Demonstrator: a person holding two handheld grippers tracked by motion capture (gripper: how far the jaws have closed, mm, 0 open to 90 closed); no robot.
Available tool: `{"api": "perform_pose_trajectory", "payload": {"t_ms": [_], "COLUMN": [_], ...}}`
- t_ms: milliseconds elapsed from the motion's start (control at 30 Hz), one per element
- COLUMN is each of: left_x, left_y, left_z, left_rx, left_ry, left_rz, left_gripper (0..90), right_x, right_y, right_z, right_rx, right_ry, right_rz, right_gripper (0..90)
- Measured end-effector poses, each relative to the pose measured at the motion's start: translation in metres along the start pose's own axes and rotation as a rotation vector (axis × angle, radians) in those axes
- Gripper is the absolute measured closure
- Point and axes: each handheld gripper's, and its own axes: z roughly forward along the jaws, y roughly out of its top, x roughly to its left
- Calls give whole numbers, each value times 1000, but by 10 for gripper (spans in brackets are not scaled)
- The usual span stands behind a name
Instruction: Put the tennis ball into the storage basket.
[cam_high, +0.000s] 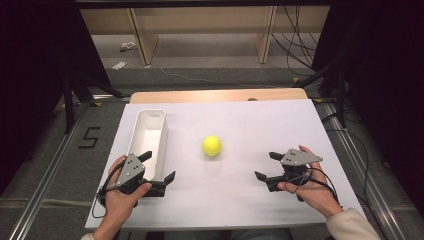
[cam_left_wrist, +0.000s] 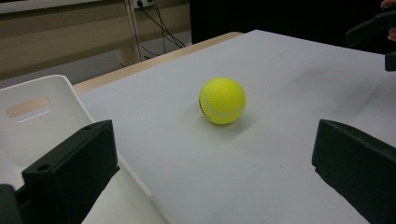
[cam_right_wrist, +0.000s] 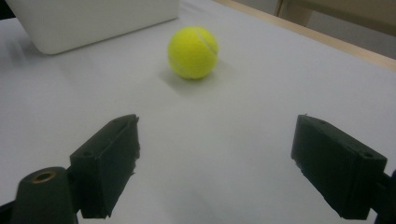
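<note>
One yellow-green tennis ball (cam_high: 212, 145) with a white seam, between two wide-spread, empty sets of fingers.

The white bin's (cam_high: 150, 131) near end was hidden behind the left tongs (cam_high: 159, 170) in the high view, and the left gripper view's edge cut off most of it. Small litter (cam_high: 120, 65) on the far floor was too small to identify.
</note>
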Motion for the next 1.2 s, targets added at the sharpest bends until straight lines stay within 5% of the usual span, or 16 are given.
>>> {"api": "perform_pose_trajectory", "payload": {"t_ms": [1200], "left_x": [0], "left_y": [0], "left_z": [0], "left_rx": [2], "left_ry": [3], "left_rz": [5], "left_gripper": [0], "right_x": [7], "right_y": [14], "right_z": [28], "right_rx": [-11], "right_ry": [3], "right_rz": [-21], "right_gripper": [170]}}
